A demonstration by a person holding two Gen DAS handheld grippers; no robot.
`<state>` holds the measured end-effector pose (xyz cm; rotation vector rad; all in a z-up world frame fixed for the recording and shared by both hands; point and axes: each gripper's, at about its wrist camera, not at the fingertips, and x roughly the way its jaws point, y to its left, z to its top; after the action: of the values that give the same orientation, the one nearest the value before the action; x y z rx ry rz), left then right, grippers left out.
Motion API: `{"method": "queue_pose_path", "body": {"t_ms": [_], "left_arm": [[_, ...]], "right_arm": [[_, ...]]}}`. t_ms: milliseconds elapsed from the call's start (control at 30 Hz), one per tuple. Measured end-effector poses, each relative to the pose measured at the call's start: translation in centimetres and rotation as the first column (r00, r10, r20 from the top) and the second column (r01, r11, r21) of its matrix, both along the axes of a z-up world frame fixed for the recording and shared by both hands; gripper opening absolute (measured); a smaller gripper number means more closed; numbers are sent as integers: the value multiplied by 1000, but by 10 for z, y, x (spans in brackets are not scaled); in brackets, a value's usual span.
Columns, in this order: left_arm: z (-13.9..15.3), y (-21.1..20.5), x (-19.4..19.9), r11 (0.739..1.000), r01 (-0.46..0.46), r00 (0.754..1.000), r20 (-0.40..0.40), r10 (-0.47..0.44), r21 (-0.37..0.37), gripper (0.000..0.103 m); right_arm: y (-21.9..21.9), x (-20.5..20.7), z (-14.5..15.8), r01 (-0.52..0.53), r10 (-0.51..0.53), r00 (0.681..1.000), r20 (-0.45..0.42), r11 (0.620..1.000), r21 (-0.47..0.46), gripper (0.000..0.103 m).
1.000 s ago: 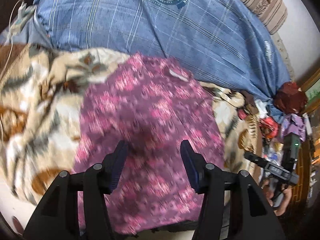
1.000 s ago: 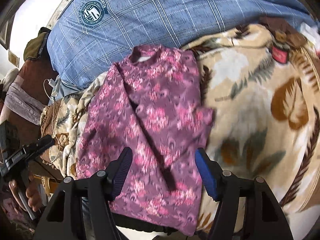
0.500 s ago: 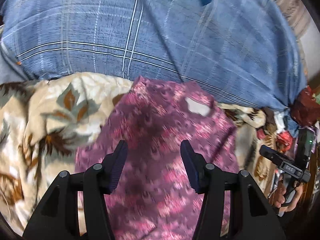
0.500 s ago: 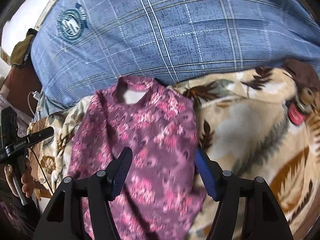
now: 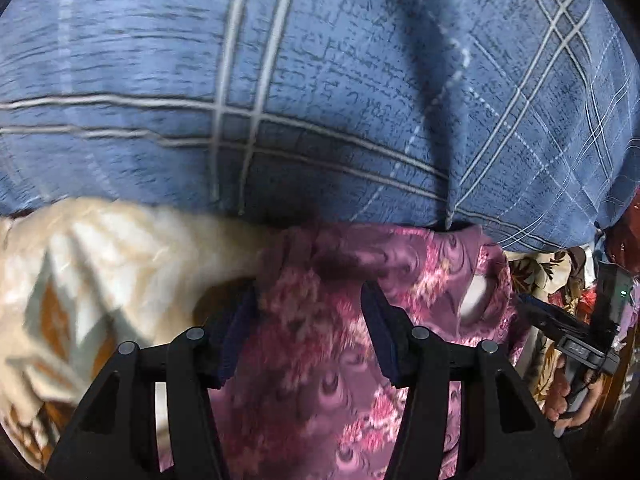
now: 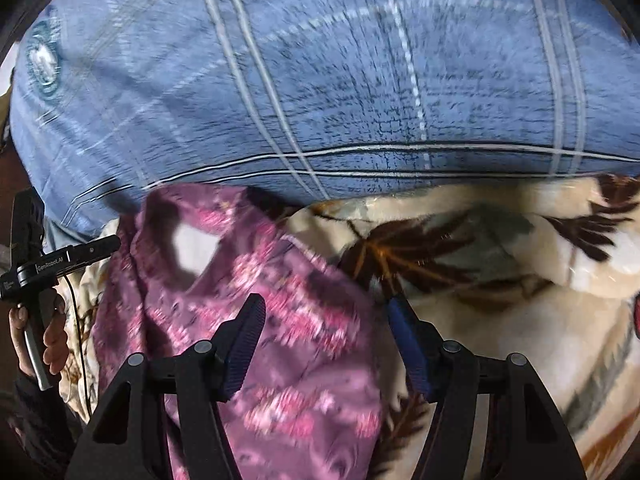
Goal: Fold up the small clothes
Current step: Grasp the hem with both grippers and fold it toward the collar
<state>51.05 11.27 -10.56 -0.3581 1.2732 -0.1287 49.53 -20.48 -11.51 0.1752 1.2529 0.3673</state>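
A big blue plaid cotton pillow (image 5: 320,92) is lying at the back; a cream fleece blanket with brown leaves (image 6: 500,280) is spreading beneath; the small purple floral top (image 5: 340,340) is lying flat on it, neckline toward the pillow, long axis running away from the grippers; the sides seem folded in, the crosswise fold remaining; the left gripper (image 5: 308,336) and right gripper (image 6: 326,344) are hovering at the shoulders, jaws gaping wide, gripping nothing.
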Motion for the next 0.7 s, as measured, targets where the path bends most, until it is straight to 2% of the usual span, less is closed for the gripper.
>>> {"method": "queue_pose_path", "body": {"t_ms": [100, 167, 200, 233, 300, 367, 467, 533, 633, 700], "left_arm": [[-5, -2, 9, 1000, 2, 1000, 4, -2, 15, 53], [-7, -3, 11, 999, -10, 1000, 9, 9, 33, 34], [-9, -4, 11, 999, -7, 1000, -5, 7, 42, 8], [-11, -4, 12, 999, -2, 1000, -14, 3, 42, 6], [-6, -2, 4, 1000, -5, 1000, 21, 4, 27, 5], [7, 3, -5, 1000, 0, 998, 61, -1, 22, 4], [29, 22, -24, 998, -12, 994, 112, 20, -67, 4], [47, 30, -41, 996, -14, 989, 147, 26, -84, 4], [76, 39, -79, 992, -11, 979, 198, 36, -124, 4], [99, 44, -121, 989, -8, 967, 250, 45, -148, 4]], "right_arm": [[8, 5, -10, -11, 11, 1000, -3, 1000, -18, 50], [12, 2, -13, -7, 7, 1000, -2, 999, -44, 28], [13, 2, -13, -10, 10, 1000, -3, 999, -42, 22], [13, 0, -12, -10, 10, 1000, 0, 999, -41, 13], [12, -4, -8, -12, 12, 1000, 8, 999, -44, 8], [9, -9, 3, -6, 6, 1000, 25, 999, -37, 7], [4, -21, 24, 6, -6, 998, 65, 1000, -8, 6], [0, -36, 42, 5, -7, 995, 101, 1000, 14, 6], [-2, -71, 73, -10, 3, 986, 164, 999, 44, 6], [-4, -102, 93, -29, 17, 978, 207, 998, 53, 6]]}}
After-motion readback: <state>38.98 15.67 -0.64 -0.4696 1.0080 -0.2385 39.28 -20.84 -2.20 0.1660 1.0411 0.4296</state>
